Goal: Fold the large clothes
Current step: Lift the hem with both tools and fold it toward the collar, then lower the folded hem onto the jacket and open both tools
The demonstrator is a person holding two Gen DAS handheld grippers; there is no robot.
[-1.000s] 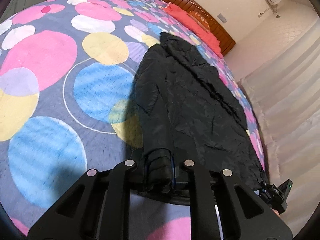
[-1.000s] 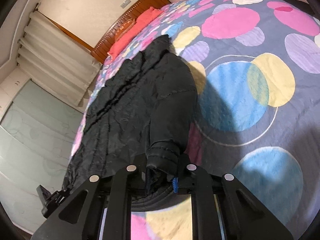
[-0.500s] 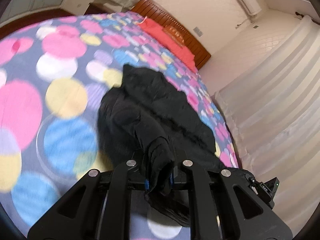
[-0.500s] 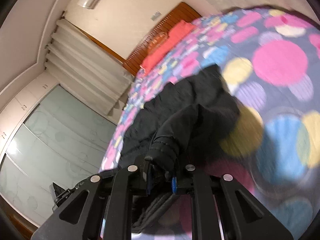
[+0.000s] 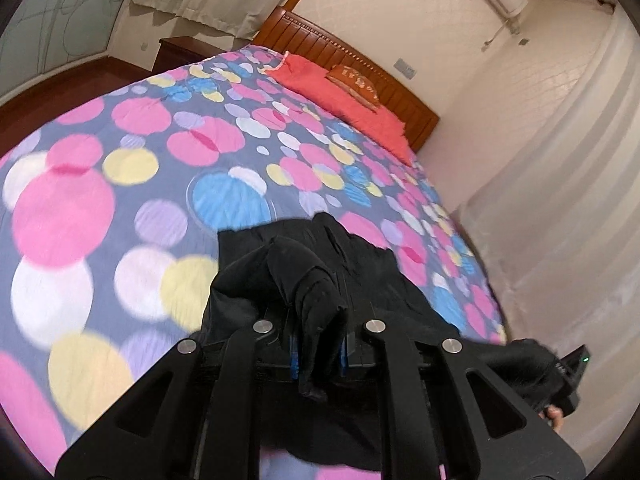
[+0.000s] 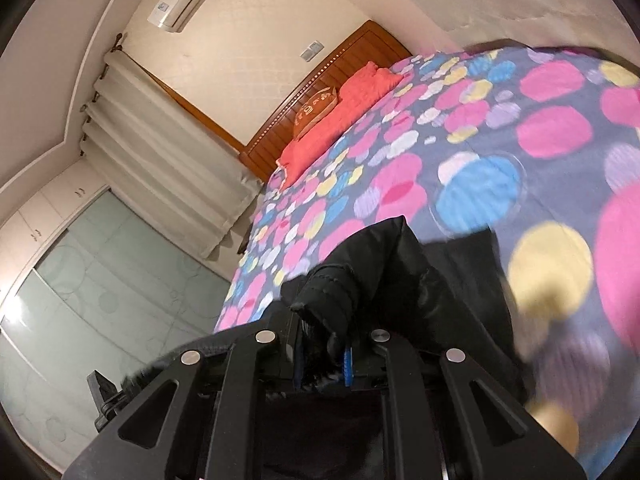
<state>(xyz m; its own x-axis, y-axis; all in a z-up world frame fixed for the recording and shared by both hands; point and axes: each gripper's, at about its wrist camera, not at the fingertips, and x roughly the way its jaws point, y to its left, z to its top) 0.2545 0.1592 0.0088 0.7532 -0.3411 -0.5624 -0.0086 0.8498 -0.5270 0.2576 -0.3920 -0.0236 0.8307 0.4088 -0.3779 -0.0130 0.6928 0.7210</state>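
Observation:
A large black padded coat (image 5: 372,276) lies on the bed, its near end lifted and bunched. My left gripper (image 5: 318,354) is shut on a fold of the coat's black fabric, which hangs down between the fingers. My right gripper (image 6: 322,358) is shut on a black ribbed cuff (image 6: 332,300) of the same coat (image 6: 432,296), held above the bed. The right gripper also shows at the right edge of the left wrist view (image 5: 568,380). The coat's lower part is hidden under both grippers.
The bed has a grey cover with pink, blue and yellow circles (image 5: 120,184). Red pillows (image 5: 344,96) and a wooden headboard (image 5: 352,56) are at the far end. White curtains (image 5: 560,200) hang beside the bed. A glass-fronted wardrobe (image 6: 100,300) stands beyond them.
Both grippers have risen and moved toward the headboard with the coat's end in them. The coat, flat and stretched out a second ago, is now drawn up and bunched beneath them.

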